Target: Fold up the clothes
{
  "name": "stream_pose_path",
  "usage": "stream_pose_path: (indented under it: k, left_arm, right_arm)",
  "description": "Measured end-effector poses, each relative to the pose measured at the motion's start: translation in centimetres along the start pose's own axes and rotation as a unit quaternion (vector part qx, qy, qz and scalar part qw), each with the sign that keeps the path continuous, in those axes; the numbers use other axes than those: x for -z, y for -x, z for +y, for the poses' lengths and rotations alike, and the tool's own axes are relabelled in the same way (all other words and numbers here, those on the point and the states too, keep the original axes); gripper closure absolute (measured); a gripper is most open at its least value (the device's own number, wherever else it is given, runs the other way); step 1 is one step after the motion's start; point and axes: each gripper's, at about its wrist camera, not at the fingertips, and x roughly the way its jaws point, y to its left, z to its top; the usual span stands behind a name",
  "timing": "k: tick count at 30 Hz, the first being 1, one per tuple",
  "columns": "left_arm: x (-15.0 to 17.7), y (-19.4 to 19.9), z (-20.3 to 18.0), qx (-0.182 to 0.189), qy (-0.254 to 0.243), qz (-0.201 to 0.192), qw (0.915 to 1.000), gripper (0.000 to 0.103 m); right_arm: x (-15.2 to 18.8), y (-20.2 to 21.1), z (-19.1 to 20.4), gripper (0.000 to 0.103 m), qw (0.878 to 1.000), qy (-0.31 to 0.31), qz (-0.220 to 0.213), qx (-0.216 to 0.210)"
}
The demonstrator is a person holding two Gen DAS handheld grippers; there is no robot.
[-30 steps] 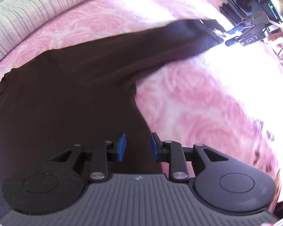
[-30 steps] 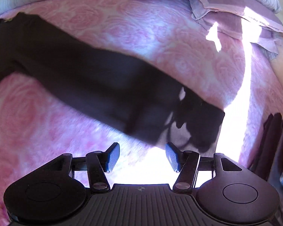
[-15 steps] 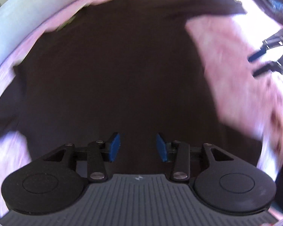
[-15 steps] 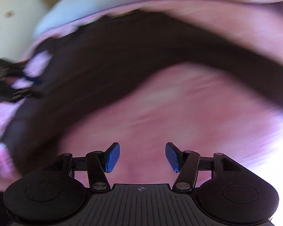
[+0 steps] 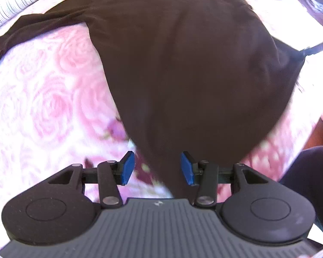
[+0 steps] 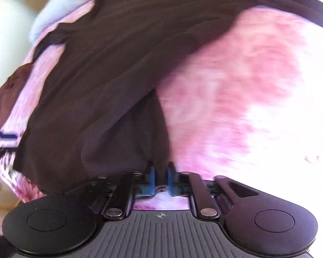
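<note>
I see a dark brown long-sleeved knit top (image 5: 183, 68) on a pink rose-patterned bedspread (image 5: 47, 99). Upper left of the left view, a white finely striped cushion (image 5: 15, 2). My grippers' pads (image 5: 127, 168) are blue.

Both wrist cameras look steeply down from close above, each along its own gripper's fingers, and share the dark brown long-sleeved shirt (image 5: 193, 64) (image 6: 109, 75) on the pink rose-patterned bedspread (image 5: 45, 99) (image 6: 236, 99).

Left gripper (image 5: 157, 167): jaws apart, pads clear, pointing steeply down. Right gripper (image 6: 160, 177): jaws closing, dark fabric pinched between blue pads (image 6: 152, 178).
</note>
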Motion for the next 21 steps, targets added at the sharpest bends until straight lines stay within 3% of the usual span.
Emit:
stream_pose_path:
  k: [3, 7, 13, 16, 18, 19, 20, 21]
  left_arm:
    - [1.3, 0.3, -0.5, 0.021, 0.014, -0.003, 0.9997, 0.061]
    - [2.3, 0.0, -1.3, 0.036, 0.045, 0.004, 0.9983, 0.061]
    - [2.3, -0.7, -1.4, 0.071, 0.102, 0.009, 0.9922, 0.061]
    - [2.5, -1.5, -1.1, 0.086, 0.130, 0.008, 0.9878, 0.061]
    - [2.5, -2.2, -1.1, 0.100, 0.147, 0.013, 0.9841, 0.068]
    - [2.5, -2.5, -1.1, 0.107, 0.155, 0.016, 0.9819, 0.077]
    - [2.5, -2.9, -1.1, 0.115, 0.163, 0.019, 0.9797, 0.100]
    - [2.4, -2.9, -1.1, 0.117, 0.165, 0.020, 0.9791, 0.100]
  right_arm:
    - [3.0, 3.4, 0.1, 0.096, 0.998, -0.026, 0.022, 0.048]
    - [6.6, 4.7, 0.5, 0.096, 0.996, -0.075, 0.034, 0.044]
    - [6.3, 3.6, 1.3, 0.096, 0.996, -0.076, 0.042, 0.031]
    - [6.0, 3.4, 0.0, 0.096, 0.994, -0.102, 0.035, 0.005]
    - [5.9, 3.4, -1.1, 0.096, 0.993, -0.111, 0.033, -0.006]
    - [5.8, 3.5, -1.6, 0.096, 0.993, -0.114, 0.032, -0.010]
    - [5.7, 3.6, -2.0, 0.096, 0.993, -0.115, 0.031, -0.014]
    - [5.6, 3.5, -2.3, 0.096, 0.993, -0.115, 0.031, -0.018]
